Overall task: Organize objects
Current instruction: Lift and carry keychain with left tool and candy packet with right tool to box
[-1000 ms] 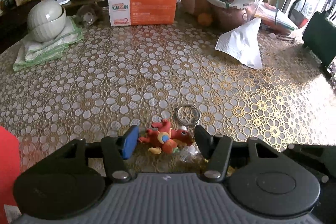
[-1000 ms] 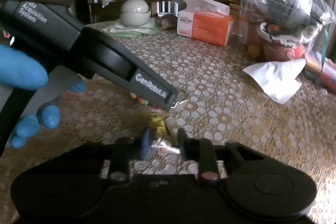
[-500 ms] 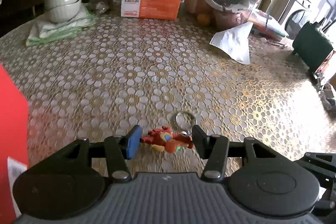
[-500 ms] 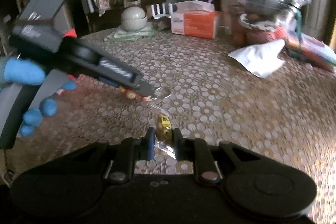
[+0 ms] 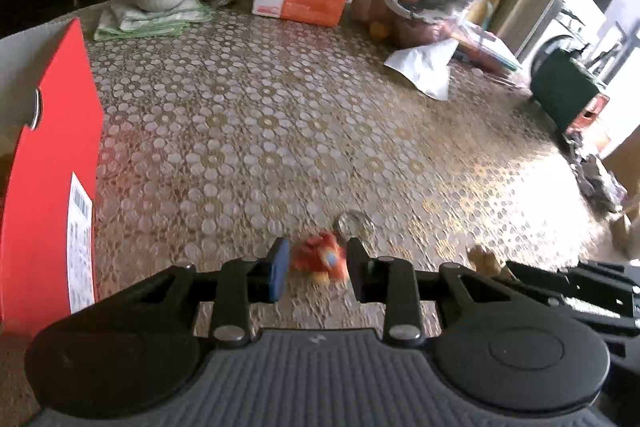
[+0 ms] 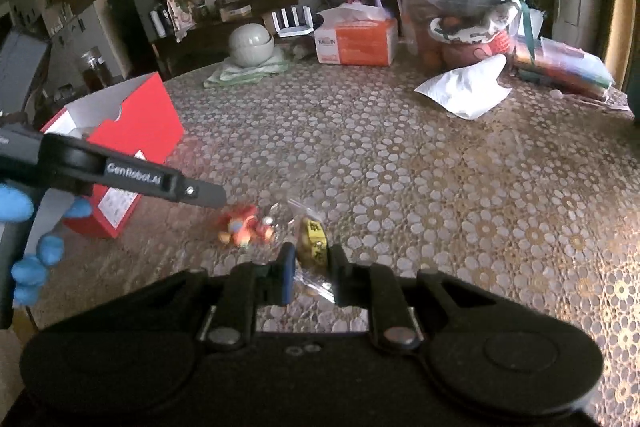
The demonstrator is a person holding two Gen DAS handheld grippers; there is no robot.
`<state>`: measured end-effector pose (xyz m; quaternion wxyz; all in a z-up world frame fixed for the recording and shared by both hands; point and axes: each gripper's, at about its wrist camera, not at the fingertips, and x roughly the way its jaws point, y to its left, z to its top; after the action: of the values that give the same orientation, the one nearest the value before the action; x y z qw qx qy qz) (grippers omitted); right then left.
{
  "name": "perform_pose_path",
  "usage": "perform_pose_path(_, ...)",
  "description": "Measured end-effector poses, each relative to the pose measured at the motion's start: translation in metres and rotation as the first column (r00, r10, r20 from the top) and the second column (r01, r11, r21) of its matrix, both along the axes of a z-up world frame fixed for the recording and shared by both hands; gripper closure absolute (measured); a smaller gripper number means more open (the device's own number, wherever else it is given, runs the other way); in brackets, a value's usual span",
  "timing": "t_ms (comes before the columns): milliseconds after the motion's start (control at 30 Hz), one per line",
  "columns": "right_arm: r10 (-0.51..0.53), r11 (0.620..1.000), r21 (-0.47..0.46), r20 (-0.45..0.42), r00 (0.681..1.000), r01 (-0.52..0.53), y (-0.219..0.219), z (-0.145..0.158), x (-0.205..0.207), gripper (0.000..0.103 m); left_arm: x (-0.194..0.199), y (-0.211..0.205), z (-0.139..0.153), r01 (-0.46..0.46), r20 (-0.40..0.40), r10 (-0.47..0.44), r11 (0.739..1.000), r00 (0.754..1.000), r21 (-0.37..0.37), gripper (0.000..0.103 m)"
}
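Where tablecloth (image 5: 320,99) bare (red box (image 5: 52,163) leftward)

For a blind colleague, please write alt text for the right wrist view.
The right gripper is shut on a small clear bag holding a yellow item, above a lace-patterned table. The left gripper, in a blue-gloved hand, holds a red toy keychain near an open red box.

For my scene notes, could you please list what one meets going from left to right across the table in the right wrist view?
Red box → orange toy figure → small bag with the yellow item → white tissue.
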<state>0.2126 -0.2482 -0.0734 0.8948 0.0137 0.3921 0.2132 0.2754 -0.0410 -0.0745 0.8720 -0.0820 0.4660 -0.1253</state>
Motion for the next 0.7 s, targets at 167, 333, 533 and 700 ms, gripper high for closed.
perform_pose_path(167,-0.007,1.000,-0.007,0.017,1.000,0.007,-0.004,0.004,-0.013,0.086,-0.011,-0.010,0.002,0.078,0.026,-0.078,0.997,0.997,0.023,0.030)
perform_pose_path(333,-0.006,1.000,-0.018,0.019,1.000,0.007,-0.007,0.004,-0.021,0.086,-0.011,-0.027,-0.006,0.141,0.040,-0.145,0.985,0.989,0.096,0.023)
perform_pose_path(533,-0.010,1.000,-0.020,0.007,1.000,0.010,-0.015,-0.004,-0.019,0.086,-0.002,-0.035,-0.027,0.095,0.029,-0.098,0.990,0.995,0.109,0.020)
perform_pose_path(700,-0.015,1.000,-0.002,-0.011,1.000,0.015,-0.023,-0.010,-0.012,0.086,0.002,-0.039,-0.039,0.039,0.048,-0.044,0.994,0.998,0.101,0.011)
